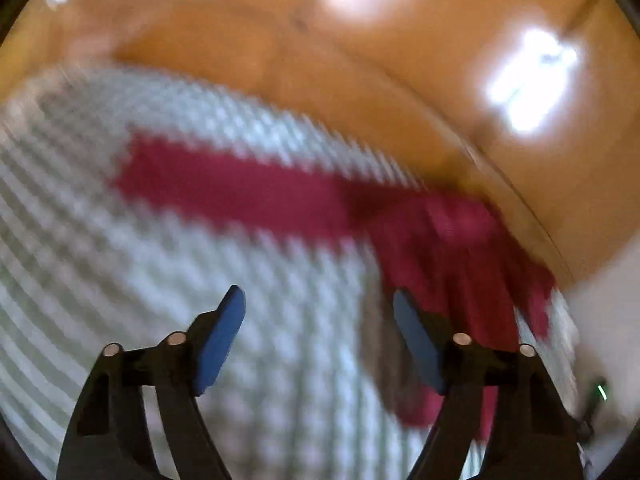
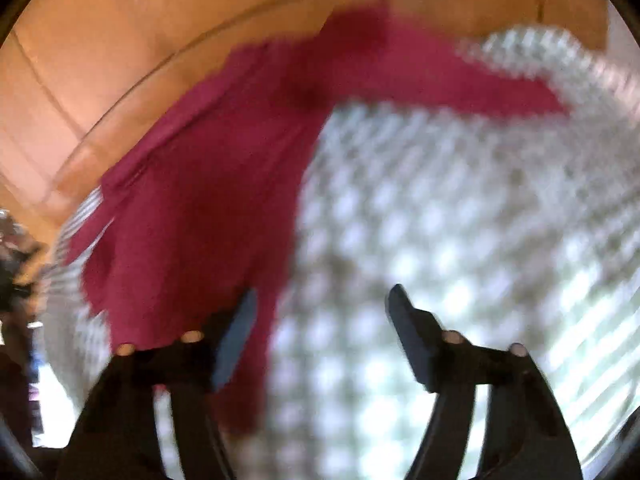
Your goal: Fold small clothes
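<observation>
A dark red small garment (image 1: 248, 188) lies spread on a white and grey checked cloth (image 1: 120, 264). In the left wrist view one long part runs left and a wider part (image 1: 460, 264) lies to the right. My left gripper (image 1: 318, 322) is open and empty above the checked cloth, left of the wider part. In the right wrist view the garment (image 2: 192, 208) lies at the left and centre, with a part reaching up right. My right gripper (image 2: 322, 320) is open and empty, its left finger (image 2: 236, 332) over the garment's edge. Both views are blurred.
The checked cloth (image 2: 460, 240) covers a surface beside an orange-brown leather seat or cushion (image 1: 360, 60), which also shows in the right wrist view (image 2: 100, 60). Bright light spots reflect on the leather (image 1: 528, 80). Dark clutter sits at the far left of the right wrist view (image 2: 16, 264).
</observation>
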The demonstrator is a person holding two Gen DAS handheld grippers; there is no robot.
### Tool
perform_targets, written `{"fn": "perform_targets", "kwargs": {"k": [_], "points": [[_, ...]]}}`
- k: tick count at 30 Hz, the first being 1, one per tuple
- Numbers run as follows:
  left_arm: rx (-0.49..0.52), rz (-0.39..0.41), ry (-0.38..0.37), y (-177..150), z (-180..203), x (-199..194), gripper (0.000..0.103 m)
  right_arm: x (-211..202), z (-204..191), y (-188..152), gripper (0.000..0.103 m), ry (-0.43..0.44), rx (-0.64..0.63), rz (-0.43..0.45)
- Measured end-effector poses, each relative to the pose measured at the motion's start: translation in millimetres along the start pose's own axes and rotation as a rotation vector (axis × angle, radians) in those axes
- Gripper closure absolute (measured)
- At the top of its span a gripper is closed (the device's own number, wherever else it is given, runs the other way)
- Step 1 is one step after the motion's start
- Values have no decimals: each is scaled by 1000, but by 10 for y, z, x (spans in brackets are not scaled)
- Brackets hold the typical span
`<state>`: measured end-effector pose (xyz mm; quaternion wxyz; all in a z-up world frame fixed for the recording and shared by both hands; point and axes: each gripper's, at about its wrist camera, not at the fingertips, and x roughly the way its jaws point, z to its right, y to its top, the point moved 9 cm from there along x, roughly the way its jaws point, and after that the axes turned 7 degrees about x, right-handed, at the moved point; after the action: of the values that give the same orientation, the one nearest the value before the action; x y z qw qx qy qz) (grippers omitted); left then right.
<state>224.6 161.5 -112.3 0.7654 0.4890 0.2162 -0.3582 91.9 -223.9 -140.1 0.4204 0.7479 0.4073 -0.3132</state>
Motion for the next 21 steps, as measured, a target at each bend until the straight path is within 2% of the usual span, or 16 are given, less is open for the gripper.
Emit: {"fn": "perform_targets", "kwargs": {"k": [3, 5, 6, 7, 8, 9, 10, 12, 17, 21], "points": [[6, -81, -121, -537, 400, 230, 28, 107, -172, -248, 44, 44, 22, -14], [-5, -113, -144, -698, 569, 398, 31, 163, -240, -263, 51, 41, 31, -2], [-8, -112, -158, -749, 667, 464, 35, 191, -257, -264, 59, 31, 28, 2], [4, -117, -167, -766, 765, 536, 45, 218, -267, -243, 73, 12, 17, 9], [27, -135, -169, -780, 876, 606, 70, 223, -280, -216, 90, 11, 20, 3], [43, -160, -181, -789, 944, 674, 90, 189, -305, -189, 94, 21, 34, -4], [55, -172, -184, -780, 1005, 696, 90, 104, -337, -139, 94, 25, 35, 13], [101, -134, -174, -658, 1124, 597, 92, -149, -455, -6, 95, 48, -12, 86], [151, -49, -209, -463, 1213, -17, 93, -1007, -553, 217, 95, 80, -87, 251], [139, -25, -241, -519, 1051, -561, 93, -1373, -365, 163, 95, 61, -88, 292]]}}
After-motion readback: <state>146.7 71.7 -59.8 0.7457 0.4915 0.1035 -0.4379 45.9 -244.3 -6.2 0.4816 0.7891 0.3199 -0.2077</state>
